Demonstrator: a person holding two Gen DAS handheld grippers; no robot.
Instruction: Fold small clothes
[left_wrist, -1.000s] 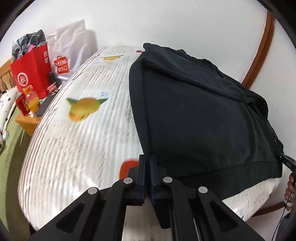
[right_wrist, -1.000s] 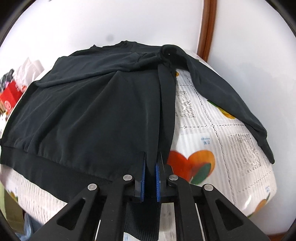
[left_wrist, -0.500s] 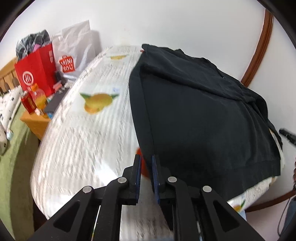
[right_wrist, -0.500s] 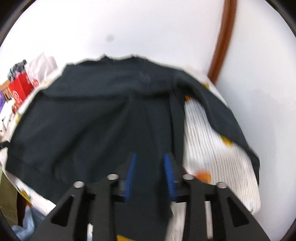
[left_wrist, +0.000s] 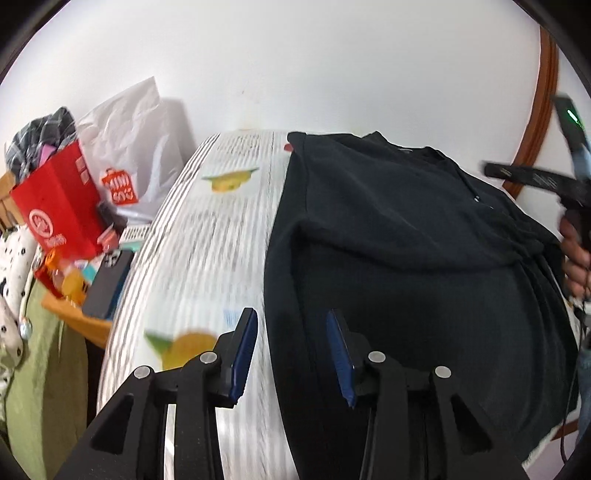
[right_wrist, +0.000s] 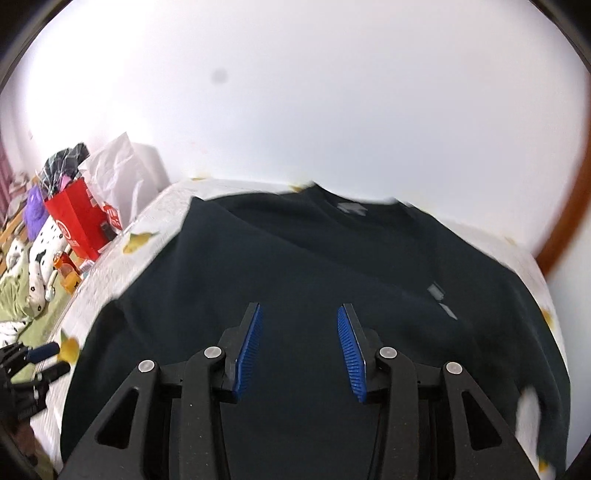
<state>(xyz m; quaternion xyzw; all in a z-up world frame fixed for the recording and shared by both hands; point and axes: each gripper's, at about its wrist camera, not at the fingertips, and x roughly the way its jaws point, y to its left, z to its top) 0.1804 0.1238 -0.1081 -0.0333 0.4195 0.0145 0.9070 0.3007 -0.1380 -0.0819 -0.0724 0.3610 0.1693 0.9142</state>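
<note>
A black long-sleeved top (left_wrist: 406, 266) lies flat on a white cloth with fruit prints (left_wrist: 207, 251), its left sleeve folded in over the body. It fills the middle of the right wrist view (right_wrist: 314, 266). My left gripper (left_wrist: 291, 354) is open and empty, raised over the top's left edge. My right gripper (right_wrist: 299, 347) is open and empty above the middle of the top. The right gripper also shows at the right rim of the left wrist view (left_wrist: 546, 177).
A red paper bag (left_wrist: 55, 206) and a white shopping bag (left_wrist: 136, 147) stand to the left, with a dark phone (left_wrist: 107, 284) and small bottles on a wooden stand. A green bedcover (left_wrist: 44, 369) lies lower left. A white wall is behind.
Both grippers let go of the top's edges, opened wide and lifted away. The right gripper swung from the top's right edge to over its middle.
</note>
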